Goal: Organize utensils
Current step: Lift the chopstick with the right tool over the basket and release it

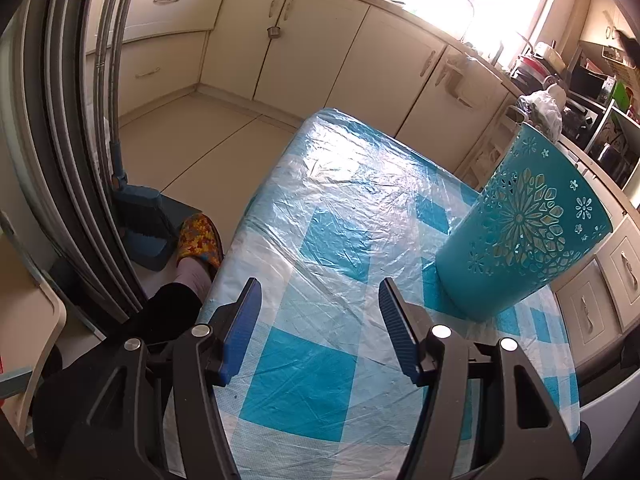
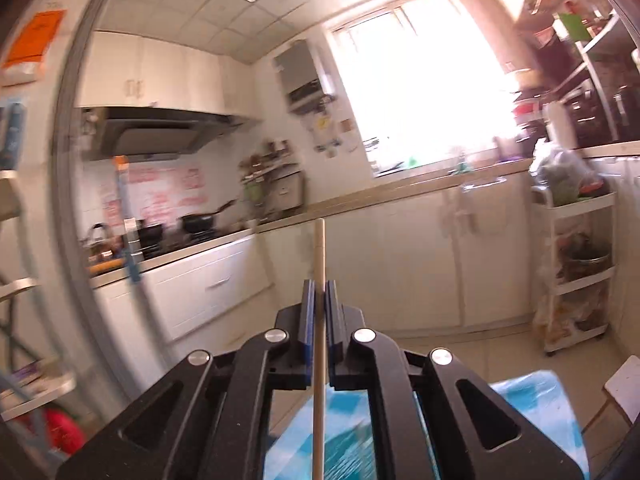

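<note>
A teal perforated utensil holder [image 1: 524,224] stands on the blue-and-white checked table [image 1: 328,208] at the right of the left wrist view. My left gripper [image 1: 318,292] hovers open above the cloth to the holder's left, with nothing between its fingers. In the right wrist view my right gripper [image 2: 319,286] is shut on a thin wooden chopstick [image 2: 319,248], which sticks up past the fingertips and runs down below them. That gripper points level across the kitchen, high above the table [image 2: 532,392]. The holder is not in the right wrist view.
A person's leg and patterned slipper [image 1: 200,240] are by the table's left edge, next to a blue dustpan [image 1: 152,236]. Cream cabinets [image 1: 320,40] line the far wall. A white trolley [image 2: 576,272] and a stool [image 2: 624,384] stand on the right.
</note>
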Action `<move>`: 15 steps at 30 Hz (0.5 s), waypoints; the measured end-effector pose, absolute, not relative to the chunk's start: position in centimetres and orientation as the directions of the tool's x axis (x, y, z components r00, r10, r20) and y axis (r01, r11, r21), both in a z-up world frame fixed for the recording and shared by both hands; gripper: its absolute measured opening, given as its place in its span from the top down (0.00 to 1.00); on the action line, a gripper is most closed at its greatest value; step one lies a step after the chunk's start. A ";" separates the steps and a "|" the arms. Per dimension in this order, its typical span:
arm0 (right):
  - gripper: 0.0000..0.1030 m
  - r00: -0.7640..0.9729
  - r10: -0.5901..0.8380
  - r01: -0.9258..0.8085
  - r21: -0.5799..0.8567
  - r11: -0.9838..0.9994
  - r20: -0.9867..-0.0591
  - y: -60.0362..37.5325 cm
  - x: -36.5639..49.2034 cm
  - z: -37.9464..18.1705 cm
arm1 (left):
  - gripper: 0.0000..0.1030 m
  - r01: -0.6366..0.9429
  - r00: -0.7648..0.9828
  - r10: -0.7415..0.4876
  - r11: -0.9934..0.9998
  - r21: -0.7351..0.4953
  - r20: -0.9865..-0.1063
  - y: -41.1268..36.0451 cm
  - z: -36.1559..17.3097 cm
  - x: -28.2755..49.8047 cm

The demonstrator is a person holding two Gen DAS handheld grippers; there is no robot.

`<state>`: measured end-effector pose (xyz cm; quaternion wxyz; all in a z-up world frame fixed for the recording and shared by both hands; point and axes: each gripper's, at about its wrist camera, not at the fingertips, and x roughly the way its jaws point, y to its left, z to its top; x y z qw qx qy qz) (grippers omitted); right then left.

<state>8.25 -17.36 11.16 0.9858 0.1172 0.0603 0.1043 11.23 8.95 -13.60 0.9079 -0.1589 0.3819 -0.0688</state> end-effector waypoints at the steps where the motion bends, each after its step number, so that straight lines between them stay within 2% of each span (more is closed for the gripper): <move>1: 0.94 0.975 0.195 -0.164 0.246 0.955 -0.106 -17.5 9.5 10.5 | 0.44 0.005 0.700 -0.246 0.941 -0.339 -0.671 8.9 -13.6 11.2; 4: 0.94 0.972 0.154 -0.111 0.233 0.966 -0.179 -18.0 11.6 8.2 | 0.44 0.012 0.703 -0.243 0.944 -0.330 -0.669 8.6 -13.5 11.1; 9: 0.93 0.936 0.164 -0.094 0.227 0.969 -0.312 -18.1 11.5 5.1 | 0.41 0.030 0.707 -0.233 0.953 -0.302 -0.668 8.0 -13.2 10.9; 11: 0.83 0.920 0.176 -0.105 0.211 0.972 -0.352 -17.7 11.0 4.4 | 0.38 0.038 0.709 -0.222 0.960 -0.278 -0.670 7.5 -13.0 10.8; 15: 0.76 0.902 0.207 -0.134 0.209 0.969 -0.379 -18.2 8.5 3.9 | 0.30 0.063 0.701 -0.219 0.967 -0.247 -0.679 6.7 -11.7 10.2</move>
